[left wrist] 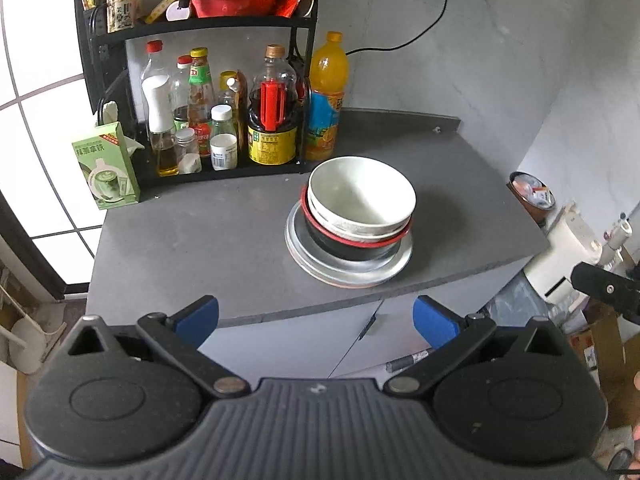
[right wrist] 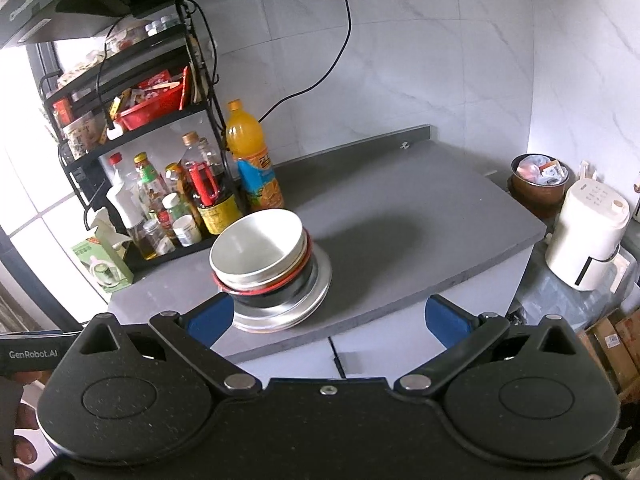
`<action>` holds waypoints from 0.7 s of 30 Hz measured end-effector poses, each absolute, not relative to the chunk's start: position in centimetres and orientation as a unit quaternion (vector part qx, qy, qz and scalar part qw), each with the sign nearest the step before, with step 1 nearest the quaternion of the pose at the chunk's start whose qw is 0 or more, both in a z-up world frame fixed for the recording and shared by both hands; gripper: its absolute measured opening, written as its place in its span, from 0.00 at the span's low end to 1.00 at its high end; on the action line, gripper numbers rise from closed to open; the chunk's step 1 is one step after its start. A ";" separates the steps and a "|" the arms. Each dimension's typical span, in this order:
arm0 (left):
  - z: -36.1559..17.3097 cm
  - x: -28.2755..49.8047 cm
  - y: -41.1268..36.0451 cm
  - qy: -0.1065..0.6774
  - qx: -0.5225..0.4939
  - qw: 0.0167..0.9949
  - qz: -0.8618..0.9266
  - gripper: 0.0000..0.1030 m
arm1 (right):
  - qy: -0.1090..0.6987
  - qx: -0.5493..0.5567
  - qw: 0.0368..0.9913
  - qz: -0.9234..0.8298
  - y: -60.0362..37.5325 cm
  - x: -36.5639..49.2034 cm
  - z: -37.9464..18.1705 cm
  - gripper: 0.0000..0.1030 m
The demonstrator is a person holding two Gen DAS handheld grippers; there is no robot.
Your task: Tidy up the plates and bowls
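The left gripper (left wrist: 316,320) and right gripper (right wrist: 328,318) both hang with jaws spread and empty, short of the counter (left wrist: 192,240) edge — likely because the white bowl (left wrist: 362,192) already nests in the red-rimmed bowl (left wrist: 352,242) (on the plates (left wrist: 348,270)) near the orange bottle (left wrist: 328,96).

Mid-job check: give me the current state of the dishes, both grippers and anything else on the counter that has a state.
White bowl: upright, empty, topmost in the stack.
Red-rimmed black bowl: nested under the white bowl, on the plates.
Metal plates: stacked flat on the counter.
Left gripper: open, empty, short of the counter edge.
Right gripper: open, empty, clear of the stack.
Orange drink bottle: upright, capped.
Green carton: standing, top torn open.
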State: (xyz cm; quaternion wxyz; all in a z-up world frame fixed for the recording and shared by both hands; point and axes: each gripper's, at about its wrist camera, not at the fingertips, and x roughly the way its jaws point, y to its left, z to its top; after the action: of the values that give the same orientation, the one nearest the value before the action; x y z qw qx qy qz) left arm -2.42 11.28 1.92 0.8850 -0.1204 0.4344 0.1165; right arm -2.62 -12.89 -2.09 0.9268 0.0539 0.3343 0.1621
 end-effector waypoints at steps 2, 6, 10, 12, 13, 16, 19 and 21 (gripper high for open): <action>2.2 -3.0 11.6 0.432 -0.119 0.887 0.110 0.99 | 0.333 0.052 0.928 0.160 -12.6 -3.5 -2.1 1.00; 2.4 -4.0 12.0 0.430 -0.114 0.890 0.103 0.99 | 0.333 0.053 0.928 0.157 -12.1 -4.6 -2.0 1.00; 2.7 -4.8 12.2 0.429 -0.114 0.891 0.094 0.99 | 0.327 0.055 0.930 0.156 -11.9 -5.7 -1.8 1.00; 2.9 -5.1 12.2 0.426 -0.114 0.893 0.087 0.99 | 0.325 0.053 0.932 0.151 -11.9 -6.0 -1.7 1.00; 3.0 -5.3 12.2 0.424 -0.112 0.895 0.085 0.99 | 0.324 0.052 0.933 0.150 -11.9 -6.3 -1.7 1.00; 3.2 -5.7 12.2 0.425 -0.114 0.894 0.080 0.99 | 0.324 0.052 0.933 0.147 -11.9 -6.7 -1.6 1.00; 3.3 -6.0 12.1 0.425 -0.112 0.895 0.078 0.99 | 0.323 0.047 0.935 0.140 -11.9 -7.0 -1.6 1.00; 3.4 -6.2 11.8 0.425 -0.103 0.896 0.080 0.99 | 0.325 0.046 0.934 0.139 -11.9 -7.1 -1.7 1.00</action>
State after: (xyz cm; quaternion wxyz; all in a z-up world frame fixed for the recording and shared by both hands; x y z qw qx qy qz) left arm -6.22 11.82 3.38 0.8959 -0.1026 0.4248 0.0799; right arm -7.08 -11.95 -1.68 0.9343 0.0460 0.3250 0.1391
